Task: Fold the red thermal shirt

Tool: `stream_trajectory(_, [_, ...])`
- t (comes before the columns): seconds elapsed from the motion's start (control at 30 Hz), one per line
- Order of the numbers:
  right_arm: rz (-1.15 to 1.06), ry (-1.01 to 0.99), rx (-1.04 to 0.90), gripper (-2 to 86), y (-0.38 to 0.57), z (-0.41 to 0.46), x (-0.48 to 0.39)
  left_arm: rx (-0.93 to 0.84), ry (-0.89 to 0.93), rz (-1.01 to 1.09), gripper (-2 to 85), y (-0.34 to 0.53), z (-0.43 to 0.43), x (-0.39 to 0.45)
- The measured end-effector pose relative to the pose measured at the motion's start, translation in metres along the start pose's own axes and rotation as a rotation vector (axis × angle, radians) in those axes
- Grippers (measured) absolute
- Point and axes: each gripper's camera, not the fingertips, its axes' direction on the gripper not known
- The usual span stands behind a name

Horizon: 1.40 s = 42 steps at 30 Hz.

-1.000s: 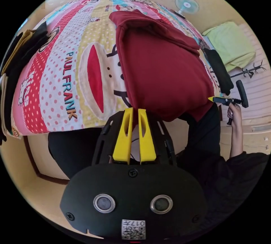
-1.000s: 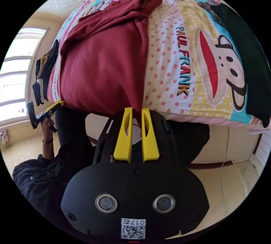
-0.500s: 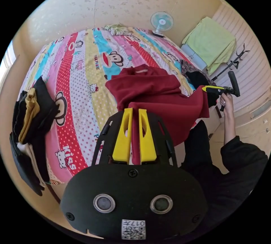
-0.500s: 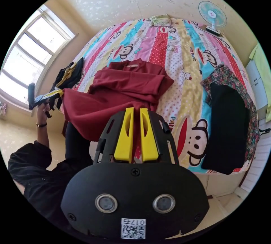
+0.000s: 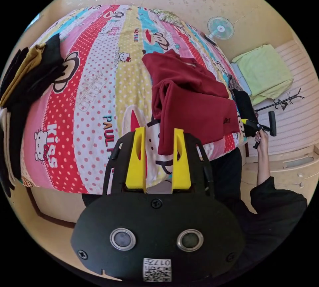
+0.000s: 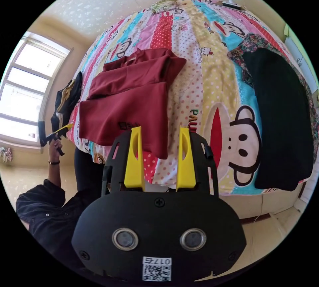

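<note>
- Firstly, left gripper view: the left gripper [image 5: 159, 134] stood with its two yellow jaws spread wide apart and nothing between them that they pressed on; the near corner of the red thermal shirt [image 5: 192, 101] showed in the gap, lying on the bed [image 5: 96, 101].
- The shirt lay folded over on itself on the cartoon-print bedcover, near the edge closest to the person, its lower part doubled up over the body.
- A stack of dark and mustard clothes [image 5: 26, 77] lay at the left margin of the bed; a fan [image 5: 220, 28] stood beyond the far end, against the wall.
- The right gripper [image 5: 252, 123] appeared at the right margin, held in a hand [image 5: 262, 136] just beside the shirt's edge.
- Right gripper view: the right gripper [image 6: 159, 134] likewise stood wide open and empty, just short of the shirt's [image 6: 133, 101] near hem.
- A black garment [image 6: 282, 117] lay on the bed [image 6: 206, 77] well apart from the shirt.
- The left gripper [image 6: 56, 132] showed at the left margin, beside the bed edge.
</note>
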Motion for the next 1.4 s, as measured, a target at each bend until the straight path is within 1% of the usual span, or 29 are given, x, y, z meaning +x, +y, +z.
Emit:
stream_trajectory(0.07, [0.031,-0.079,-0.055,15.3,0.011,0.021,0.009,-0.032,0.049,-0.042,12.4,0.008,0.017,-0.004])
stream_trajectory(0.1, [0.040,-0.111,-0.067,15.6,0.017,0.032,0.011,-0.003,0.072,-0.075,12.3,0.014,0.019,-0.006])
stream_trajectory(0.17, [0.053,-0.079,-0.005,15.8,0.029,0.028,0.007,0.023,0.073,-0.114,11.6,0.021,0.013,-0.007])
stream_trajectory(0.27, [0.009,-0.071,0.042,10.4,0.041,0.013,-0.005,0.023,0.207,-0.121,6.3,0.028,0.005,-0.005])
stream_trajectory(0.33, [-0.026,-0.094,0.126,5.2,0.055,-0.011,-0.016,0.028,0.268,-0.074,5.3,0.033,-0.007,0.000])
stream_trajectory(0.37, [-0.036,-0.107,0.142,4.8,0.059,-0.018,-0.019,0.052,0.311,-0.039,5.0,0.039,-0.020,0.004])
stream_trajectory(0.43, [-0.105,-0.204,0.208,3.4,0.075,-0.053,-0.028,0.128,0.387,0.036,4.5,0.051,-0.050,0.010])
stream_trajectory(0.47, [-0.134,-0.239,0.226,3.1,0.080,-0.064,-0.031,0.203,0.375,0.080,4.1,0.062,-0.076,0.016])
stream_trajectory(0.53, [-0.290,-0.364,0.310,2.4,0.103,-0.112,-0.046,0.308,0.281,0.147,3.9,0.080,-0.116,0.028])
stream_trajectory(0.6, [-0.375,-0.409,0.383,1.9,0.119,-0.148,-0.057,0.428,0.187,0.252,3.7,0.101,-0.168,0.047])
stream_trajectory(0.63, [-0.412,-0.413,0.412,1.7,0.128,-0.170,-0.065,0.454,0.181,0.275,3.7,0.106,-0.181,0.051])
stream_trajectory(0.7, [-0.420,-0.383,0.415,1.4,0.135,-0.195,-0.076,0.512,0.159,0.283,3.5,0.117,-0.218,0.059])
stream_trajectory(0.73, [-0.402,-0.360,0.399,1.3,0.138,-0.208,-0.082,0.504,0.158,0.278,3.5,0.117,-0.223,0.060])
stream_trajectory(0.83, [-0.395,-0.297,0.418,1.1,0.153,-0.231,-0.102,0.560,0.178,0.251,3.3,0.130,-0.246,0.065])
stream_trajectory(1.0, [-0.467,-0.190,0.474,1.2,0.199,-0.266,-0.134,0.639,0.080,0.386,3.3,0.181,-0.289,0.100])
stream_trajectory(1.07, [-0.495,-0.181,0.494,1.3,0.219,-0.279,-0.141,0.637,0.073,0.417,3.3,0.199,-0.301,0.106])
stream_trajectory(1.13, [-0.525,-0.181,0.478,1.5,0.239,-0.287,-0.145,0.603,0.109,0.418,3.3,0.210,-0.308,0.106])
stream_trajectory(1.2, [-0.511,-0.167,0.424,1.7,0.240,-0.282,-0.143,0.474,0.192,0.365,3.4,0.207,-0.299,0.097])
stream_trajectory(1.23, [-0.476,-0.133,0.383,1.8,0.232,-0.271,-0.138,0.433,0.204,0.351,3.4,0.203,-0.293,0.095])
stream_trajectory(1.3, [-0.411,-0.102,0.313,1.9,0.207,-0.244,-0.127,0.299,0.153,0.329,3.6,0.179,-0.257,0.091])
stream_trajectory(1.33, [-0.386,-0.111,0.269,2.1,0.184,-0.224,-0.118,0.275,0.123,0.333,3.7,0.172,-0.248,0.092])
stream_trajectory(1.4, [-0.372,-0.133,0.208,2.4,0.142,-0.197,-0.106,0.198,0.028,0.392,3.7,0.130,-0.215,0.099])
